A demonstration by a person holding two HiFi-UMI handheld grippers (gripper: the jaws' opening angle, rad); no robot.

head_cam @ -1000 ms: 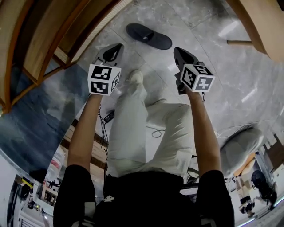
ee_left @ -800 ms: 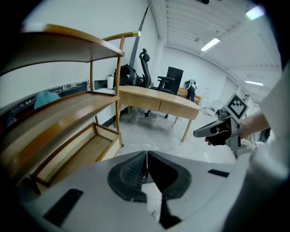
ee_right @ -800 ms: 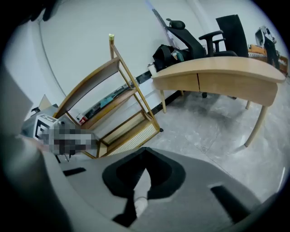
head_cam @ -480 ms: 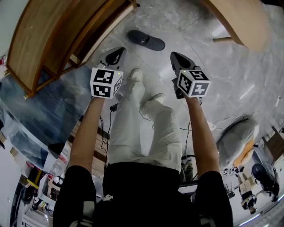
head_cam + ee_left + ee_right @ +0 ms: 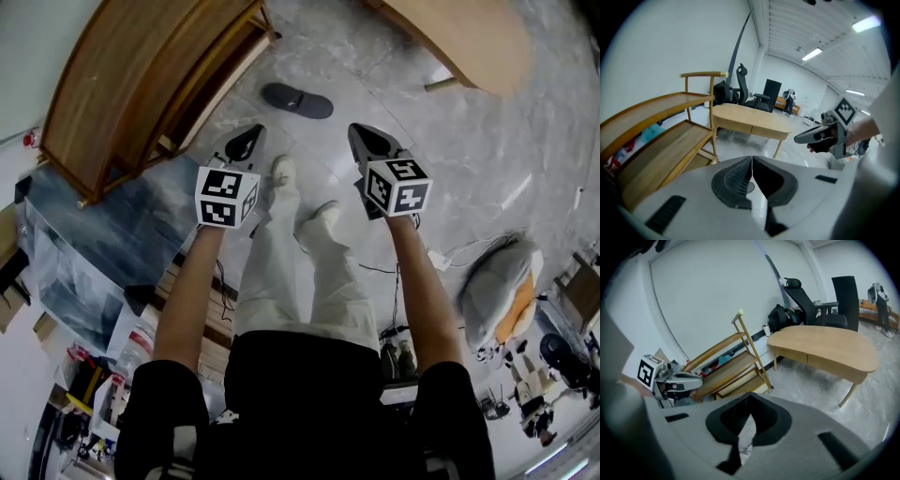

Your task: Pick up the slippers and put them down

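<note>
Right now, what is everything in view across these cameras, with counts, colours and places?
dark grey flat slipper: one, dark grey, on the floor ahead of the person, untouched.
light wooden shelf rack: one, tan, left of the slipper.
light wooden oval table: one, tan, upper right in the head view.
black office chair: one, black, behind the table.
marbled floor: one, pale grey, underneath.
person's legs: two, white trousers, standing.
left gripper: one, grey, shut, empty.
right gripper: one, grey, shut, empty.
</note>
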